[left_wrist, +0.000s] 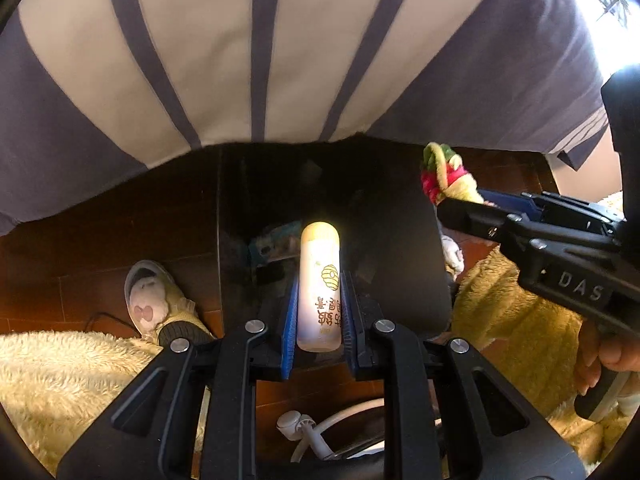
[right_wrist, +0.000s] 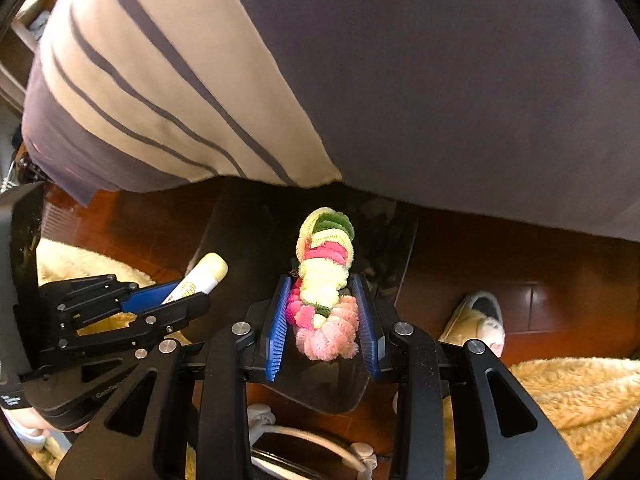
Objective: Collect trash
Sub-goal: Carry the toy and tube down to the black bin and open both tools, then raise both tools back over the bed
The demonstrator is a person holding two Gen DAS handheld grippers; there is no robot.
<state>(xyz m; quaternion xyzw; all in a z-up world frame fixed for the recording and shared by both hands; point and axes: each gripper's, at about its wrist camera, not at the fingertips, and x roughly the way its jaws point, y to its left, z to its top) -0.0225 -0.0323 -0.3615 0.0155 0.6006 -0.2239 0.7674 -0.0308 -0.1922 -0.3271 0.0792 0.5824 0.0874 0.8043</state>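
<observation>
My left gripper [left_wrist: 319, 280] is shut on a white tube with a yellow cap [left_wrist: 319, 284], held upright over the open mouth of a black bin [left_wrist: 404, 240]. The same tube [right_wrist: 202, 276] shows at the left of the right wrist view. My right gripper [right_wrist: 322, 282] is shut on a fuzzy bundle of pink, yellow and green pipe cleaners [right_wrist: 324, 284], also above the black bin [right_wrist: 248, 232]. That bundle [left_wrist: 444, 174] sticks out of the right gripper's fingers at the right of the left wrist view. Some rubbish lies dimly inside the bin.
A striped grey and cream bed cover [left_wrist: 260, 48] hangs over the bin's far side. Slippers [left_wrist: 154, 300] [right_wrist: 484, 320] lie on the dark wood floor [left_wrist: 120, 216]. A fluffy cream rug [left_wrist: 52, 376] and white cables [left_wrist: 304, 428] lie near the bottom.
</observation>
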